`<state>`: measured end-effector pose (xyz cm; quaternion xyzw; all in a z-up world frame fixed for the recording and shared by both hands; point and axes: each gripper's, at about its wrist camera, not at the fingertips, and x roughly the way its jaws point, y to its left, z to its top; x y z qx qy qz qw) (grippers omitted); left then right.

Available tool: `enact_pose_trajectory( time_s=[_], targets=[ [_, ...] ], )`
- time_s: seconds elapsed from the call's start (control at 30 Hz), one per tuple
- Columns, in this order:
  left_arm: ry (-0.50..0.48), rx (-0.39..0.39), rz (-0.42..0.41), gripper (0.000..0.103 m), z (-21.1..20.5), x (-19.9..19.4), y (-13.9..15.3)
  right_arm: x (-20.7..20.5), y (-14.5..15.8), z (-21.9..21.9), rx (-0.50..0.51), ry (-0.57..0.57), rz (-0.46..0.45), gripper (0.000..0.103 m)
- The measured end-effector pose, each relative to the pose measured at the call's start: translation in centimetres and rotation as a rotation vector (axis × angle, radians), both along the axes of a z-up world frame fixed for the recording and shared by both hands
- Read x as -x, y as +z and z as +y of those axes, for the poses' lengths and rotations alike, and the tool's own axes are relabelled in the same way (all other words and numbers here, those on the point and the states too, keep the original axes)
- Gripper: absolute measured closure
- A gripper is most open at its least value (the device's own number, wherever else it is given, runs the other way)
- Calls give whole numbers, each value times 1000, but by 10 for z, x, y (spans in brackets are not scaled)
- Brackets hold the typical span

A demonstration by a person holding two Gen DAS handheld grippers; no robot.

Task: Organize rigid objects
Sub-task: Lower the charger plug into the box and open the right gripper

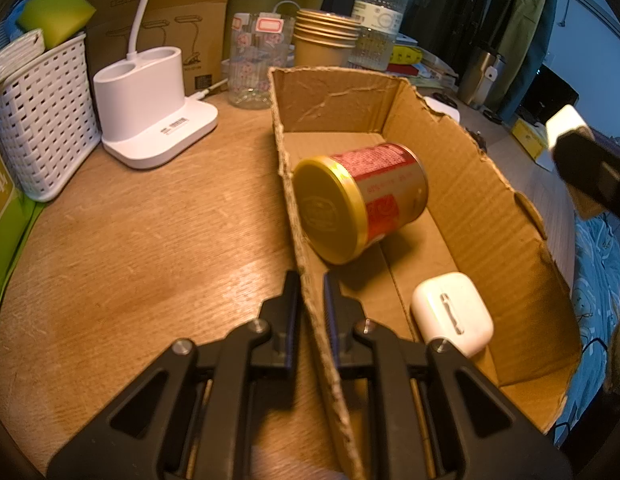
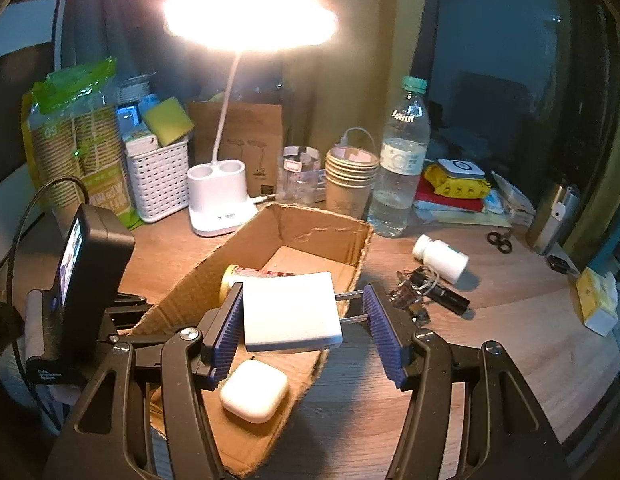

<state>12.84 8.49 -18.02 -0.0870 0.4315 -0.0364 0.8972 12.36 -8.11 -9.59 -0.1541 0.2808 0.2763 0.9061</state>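
Observation:
An open cardboard box (image 1: 462, 184) lies on the wooden table. My left gripper (image 1: 312, 280) is shut on the box's left wall, one finger on each side. Inside lie a red and gold can (image 1: 362, 200) on its side and a white earbud case (image 1: 452, 312). In the right wrist view, my right gripper (image 2: 303, 308) holds a white plug charger (image 2: 289, 312) between its fingers, over the box (image 2: 322, 232); its prongs point at the right finger. The can (image 2: 233, 274) and the earbud case (image 2: 253, 390) show below it.
A white lamp base (image 1: 149, 108), a white woven basket (image 1: 41, 120), a glass (image 1: 257, 60), stacked paper cups (image 1: 324, 38) and a water bottle (image 1: 380, 20) stand behind the box. A white pill bottle (image 2: 440, 258), a black flashlight (image 2: 446, 294) and scissors (image 2: 500, 240) lie right of it.

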Motion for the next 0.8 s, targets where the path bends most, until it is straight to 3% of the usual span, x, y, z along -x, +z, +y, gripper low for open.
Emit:
enact_pose_trajectory(
  time_s=[0.8],
  targets=[
    [0, 0, 0, 90, 0, 0, 0, -8, -35, 26, 48, 55, 88, 41]
  ],
)
